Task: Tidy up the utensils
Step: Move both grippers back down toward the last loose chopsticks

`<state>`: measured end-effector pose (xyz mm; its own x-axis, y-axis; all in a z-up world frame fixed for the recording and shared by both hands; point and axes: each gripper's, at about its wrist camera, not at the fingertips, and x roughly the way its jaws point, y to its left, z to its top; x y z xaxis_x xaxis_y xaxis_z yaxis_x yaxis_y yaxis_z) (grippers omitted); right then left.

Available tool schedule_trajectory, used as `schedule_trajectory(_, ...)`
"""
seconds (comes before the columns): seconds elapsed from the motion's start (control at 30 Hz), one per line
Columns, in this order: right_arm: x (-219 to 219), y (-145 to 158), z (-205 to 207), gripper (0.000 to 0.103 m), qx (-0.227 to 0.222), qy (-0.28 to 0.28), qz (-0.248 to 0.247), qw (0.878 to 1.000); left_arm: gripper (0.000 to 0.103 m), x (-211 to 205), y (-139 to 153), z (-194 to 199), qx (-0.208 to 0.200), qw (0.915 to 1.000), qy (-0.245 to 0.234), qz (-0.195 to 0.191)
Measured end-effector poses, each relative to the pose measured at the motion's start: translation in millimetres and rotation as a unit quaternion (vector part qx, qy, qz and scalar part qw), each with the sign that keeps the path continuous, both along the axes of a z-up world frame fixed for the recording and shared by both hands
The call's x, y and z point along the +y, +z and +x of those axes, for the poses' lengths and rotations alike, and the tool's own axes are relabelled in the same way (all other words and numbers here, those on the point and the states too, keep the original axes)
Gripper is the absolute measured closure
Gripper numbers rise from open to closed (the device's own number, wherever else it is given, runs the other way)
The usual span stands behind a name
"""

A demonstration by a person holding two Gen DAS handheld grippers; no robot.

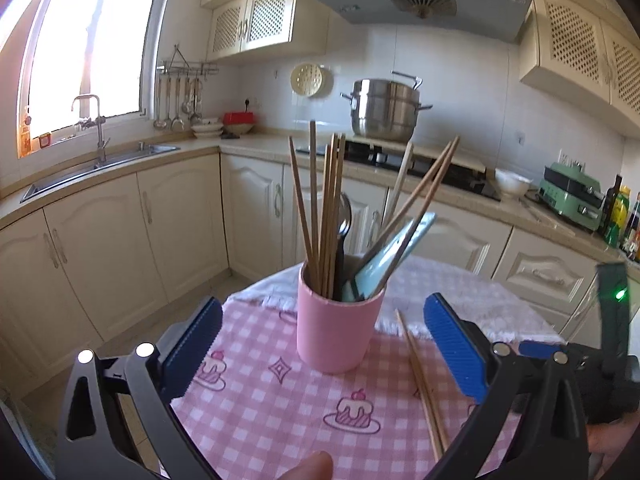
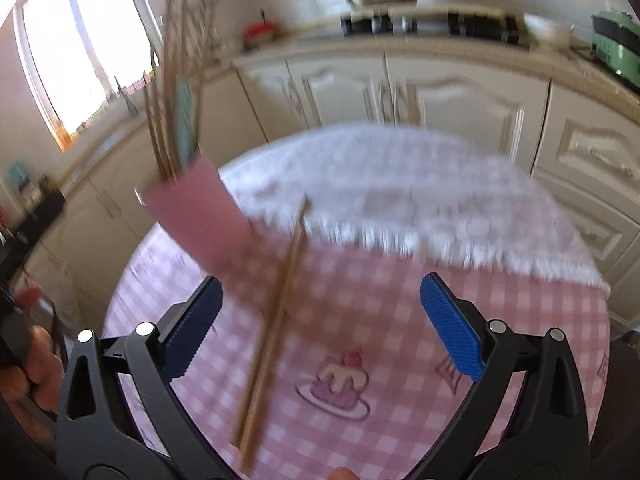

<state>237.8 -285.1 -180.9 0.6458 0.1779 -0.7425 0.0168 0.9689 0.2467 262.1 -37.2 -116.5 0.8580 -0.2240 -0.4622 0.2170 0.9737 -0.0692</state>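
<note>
Both hand-held grippers — left point(image 1: 324, 344), right point(image 2: 320, 328) — spread, empty; seemingly 2 chopsticks point(image 2: 276, 320) beside pink cup point(image 1: 336, 328).

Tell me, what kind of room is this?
A home kitchen, most likely. There is a sink under the window, a big steel pot on the stove, and cupboards along the walls.
</note>
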Motion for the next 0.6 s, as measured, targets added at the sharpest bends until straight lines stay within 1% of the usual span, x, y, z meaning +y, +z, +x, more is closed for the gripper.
schedule_trajectory(0.07,7,-14,2,0.006,0.026,0.010,-0.021,0.999,0.004,-1,-6,1,0.011,0.9999,-0.002,0.003)
schedule_trajectory(0.23,21,-33,6,0.006,0.060,0.026,-0.057,0.996,0.004,-5,-19,4,0.033,0.9993,-0.005,0.015)
schedule_trajectory(0.3,26,-38,7,0.006,0.067,0.030,-0.073,0.995,0.004,-6,-25,6,0.044,0.9988,-0.005,0.019)
schedule_trajectory(0.43,34,-46,10,0.006,0.080,0.039,-0.089,0.992,0.004,-8,-35,8,0.060,0.9978,-0.005,0.028)
schedule_trajectory(0.6,40,-45,13,0.006,0.082,0.039,-0.104,0.990,0.004,-11,-47,11,0.082,0.9958,-0.010,0.039)
